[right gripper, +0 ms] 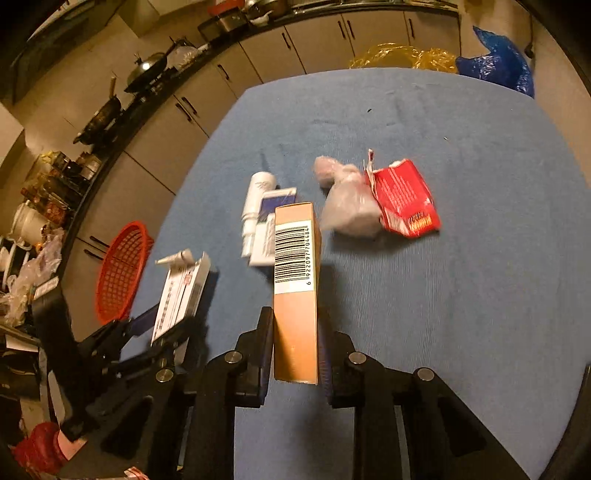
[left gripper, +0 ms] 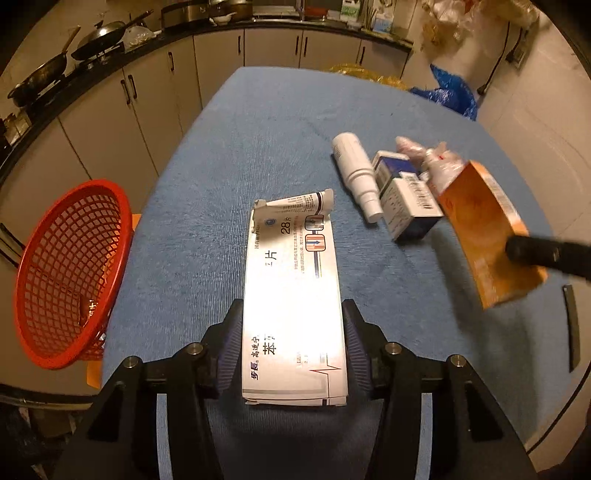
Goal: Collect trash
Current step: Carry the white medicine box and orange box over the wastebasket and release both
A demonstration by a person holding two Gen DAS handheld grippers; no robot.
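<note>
The left hand-held gripper (left gripper: 293, 332) is clamping a white box (left gripper: 291, 295), long axis pointing away from it over the desk (left gripper: 258, 122); the right hand-held gripper (right gripper: 295, 347) is pinching an orange box (right gripper: 295, 295) lengthwise.

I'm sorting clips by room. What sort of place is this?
Most likely a home kitchen: metal woks and pans sit on a dark countertop above pale handled cabinet doors, behind the blue cloth-covered table.

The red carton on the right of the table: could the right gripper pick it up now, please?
Probably not yet: the right gripper is already shut on the orange box. The red carton itself lies unobstructed on the blue cloth.
</note>
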